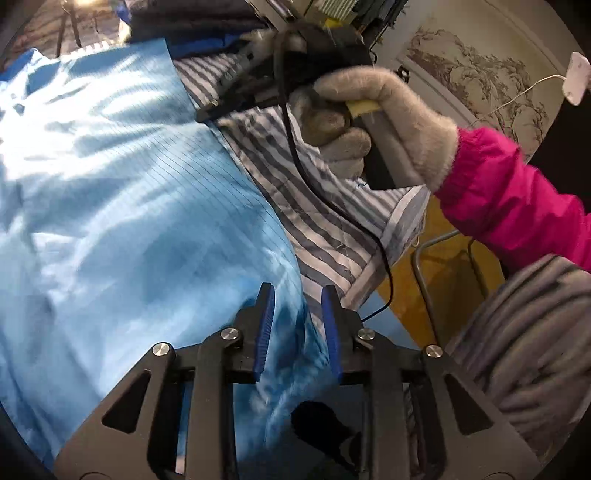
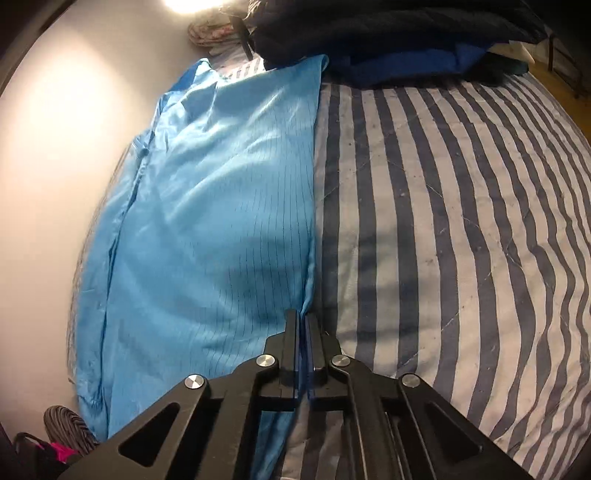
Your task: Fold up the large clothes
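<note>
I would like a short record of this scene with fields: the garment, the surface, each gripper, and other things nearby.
garment: light blue garment, spread flat, straight edge toward the bed's middle
surface: striped quilt on a bed
left gripper: open, over the garment's near edge, nothing pinched
right gripper: shut on the garment's edge
right hand: grey glove, pink sleeve
nearby: dark clothes pile at the quilt's far end
</note>
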{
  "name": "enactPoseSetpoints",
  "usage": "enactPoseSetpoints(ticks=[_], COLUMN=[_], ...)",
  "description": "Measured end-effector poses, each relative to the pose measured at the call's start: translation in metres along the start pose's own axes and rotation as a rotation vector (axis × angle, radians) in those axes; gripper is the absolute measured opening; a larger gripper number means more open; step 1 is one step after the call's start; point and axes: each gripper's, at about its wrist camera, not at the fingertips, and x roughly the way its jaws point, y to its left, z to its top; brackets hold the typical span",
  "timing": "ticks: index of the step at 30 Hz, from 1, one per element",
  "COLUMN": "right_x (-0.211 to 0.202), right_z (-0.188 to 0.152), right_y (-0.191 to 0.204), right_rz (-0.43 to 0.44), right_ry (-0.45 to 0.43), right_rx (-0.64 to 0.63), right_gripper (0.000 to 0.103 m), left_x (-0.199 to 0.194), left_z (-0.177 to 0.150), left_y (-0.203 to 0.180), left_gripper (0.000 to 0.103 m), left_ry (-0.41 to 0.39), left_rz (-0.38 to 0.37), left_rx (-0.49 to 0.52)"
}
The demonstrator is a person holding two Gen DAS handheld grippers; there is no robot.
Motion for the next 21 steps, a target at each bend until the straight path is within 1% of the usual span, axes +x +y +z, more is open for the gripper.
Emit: enactPoseSetpoints(ticks=[1,2,3,5,6,7,9,10,11,13,14,15,16,18,21], right_x=[-0.007,-0.020,-0.028,-0.039,-0.044,-0.049,-0.049,-0.046,-0.041,-0.025,-0.018,-0.014,-0.013,-0.013,-0.020], right_z=[-0.002,-0.011,-0.012,-0.017,-0.021,-0.028,-0.036,-0.040,-0.046,-0.055,-0.061,-0.064,-0.068,-0.072,-0.076], right_y=[-0.003,-0.011,-0.014,-0.019,-0.021,-0.024,-0.023,-0.022,-0.024,-0.020,-0.020,-0.019,-0.020,-0.022,-0.023], right_rz=[0.022,0.056,0.081,0.102,0.113,0.129,0.145,0.150,0.157,0.170,0.176,0.181,0.185,0.195,0.197], right_ry=[-0.013,-0.021,-0.037,-0.062,-0.070,-0.074,-0.068,-0.062,-0.050,-0.024,-0.012,-0.008,-0.015,-0.026,-0.035], right_rx=[0.007,0.020,0.035,0.052,0.059,0.068,0.076,0.082,0.091,0.106,0.107,0.108,0.107,0.120,0.129], right_gripper=[0.006,0.008,0.011,0.030,0.035,0.042,0.044,0.047,0.048,0.048,0.048,0.047,0.047,0.047,0.044], left_x=[-0.012,-0.020,-0.027,-0.038,-0.039,-0.040,-0.035,-0.032,-0.026,-0.015,-0.010,-0.001,0.005,0.013,-0.001], left_z=[-0.003,-0.004,-0.005,-0.007,-0.005,-0.005,-0.002,0.000,0.003,0.009,0.011,0.012,0.011,0.009,0.005], left_y=[0.001,0.002,0.006,0.015,0.020,0.029,0.037,0.038,0.037,0.033,0.032,0.030,0.029,0.028,0.021], left_gripper=[0.025,0.025,0.025,0.025,0.025,0.025,0.025,0.025,0.025,0.025,0.025,0.025,0.025,0.025,0.025], left_ry=[-0.018,-0.034,-0.052,-0.082,-0.094,-0.108,-0.122,-0.129,-0.136,-0.133,-0.120,-0.102,-0.089,-0.057,-0.084], left_rz=[0.004,0.009,0.015,0.047,0.063,0.066,0.062,0.065,0.061,0.015,0.015,0.033,0.038,0.073,0.066], left_rx=[-0.006,-0.015,-0.025,-0.049,-0.066,-0.105,-0.143,-0.146,-0.148,-0.151,-0.142,-0.135,-0.131,-0.127,-0.126])
